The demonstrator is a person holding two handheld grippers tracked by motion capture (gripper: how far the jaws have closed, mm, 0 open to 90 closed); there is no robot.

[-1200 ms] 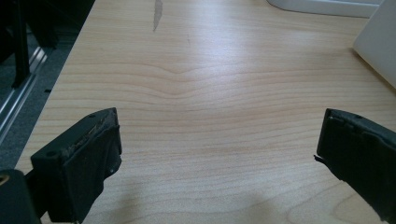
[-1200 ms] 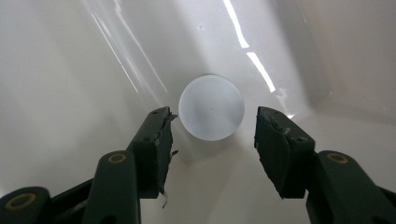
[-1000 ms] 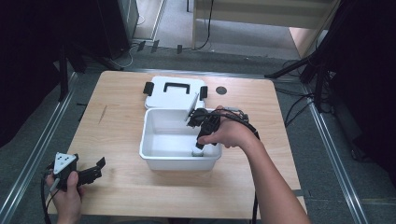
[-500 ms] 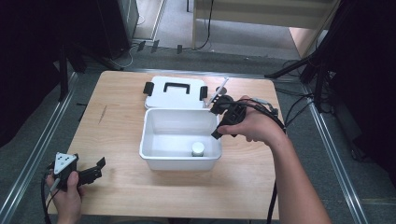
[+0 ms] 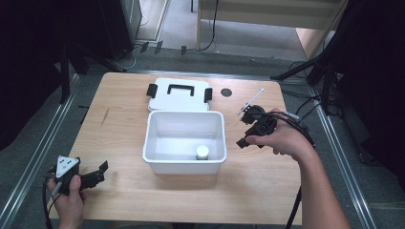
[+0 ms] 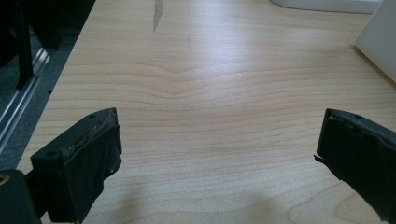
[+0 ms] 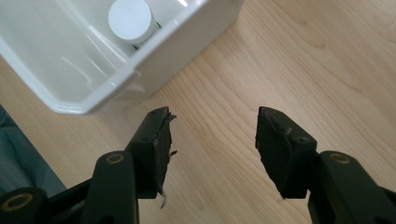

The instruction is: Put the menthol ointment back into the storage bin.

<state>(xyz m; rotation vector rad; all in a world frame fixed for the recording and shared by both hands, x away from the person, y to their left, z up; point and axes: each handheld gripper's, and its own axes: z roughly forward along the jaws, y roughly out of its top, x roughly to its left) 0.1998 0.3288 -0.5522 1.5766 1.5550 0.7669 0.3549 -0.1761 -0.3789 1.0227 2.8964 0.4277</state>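
Note:
A white plastic bin [image 5: 184, 120] stands open at the middle of the wooden table [image 5: 124, 191]. A small white-capped bottle [image 5: 202, 152] stands upright in its near right corner, also visible from above as the bottle [image 7: 130, 19] inside the bin [image 7: 154, 51]. My right gripper [image 5: 242, 142] hovers over bare wood just right of the bin, open and empty, jaws wide apart as the right gripper [image 7: 212, 140]. At the near left corner rests my left gripper [image 5: 101, 171], open with nothing between its jaws; in its own view the left gripper [image 6: 217, 154] looks over bare wood.
The bin's white lid [image 5: 179, 94] with a black handle and black clasps lies flat behind the bin. A dark round hole [image 5: 226, 92] sits in the tabletop right of the lid. Metal rails [image 5: 38, 157] run along both table sides. The bin's corner [image 6: 380, 42] shows ahead right.
The right gripper has come out of the bin, leaving the bottle inside, and moved right and down over the table beside the bin. The left gripper has stayed still.

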